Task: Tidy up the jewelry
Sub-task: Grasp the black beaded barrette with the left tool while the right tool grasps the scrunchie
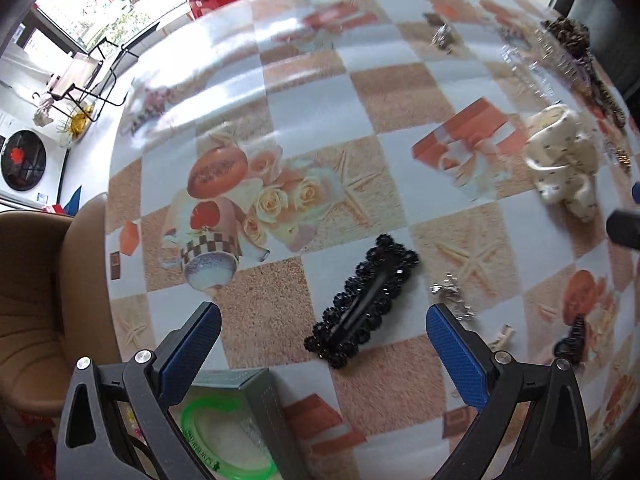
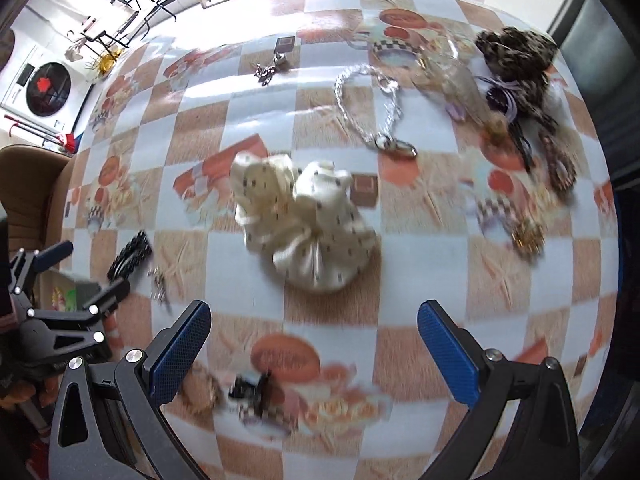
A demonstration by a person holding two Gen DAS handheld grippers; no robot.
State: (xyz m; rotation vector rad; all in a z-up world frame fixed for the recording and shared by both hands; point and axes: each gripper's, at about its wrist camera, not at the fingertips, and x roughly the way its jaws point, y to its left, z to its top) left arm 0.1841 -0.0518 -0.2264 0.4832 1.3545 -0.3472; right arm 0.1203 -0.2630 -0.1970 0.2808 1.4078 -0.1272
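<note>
Black hair clip (image 1: 362,300) btwn spread left gripper (image 1: 323,340) fingers.

From my left wrist view, the beaded hair clip (image 1: 362,300) lies on the table (image 1: 320,128) between my spread left gripper (image 1: 323,330) fingers. A small metal trinket (image 1: 454,296) sits just right of it, the box (image 1: 240,420) nearer, at the table edge. The right view puts the fabric pouch (image 2: 306,220) ahead of my right gripper (image 2: 314,336), the chain (image 2: 368,108) behind it — a small claw clip (image 2: 250,388) lies nearer (blurred).
</note>
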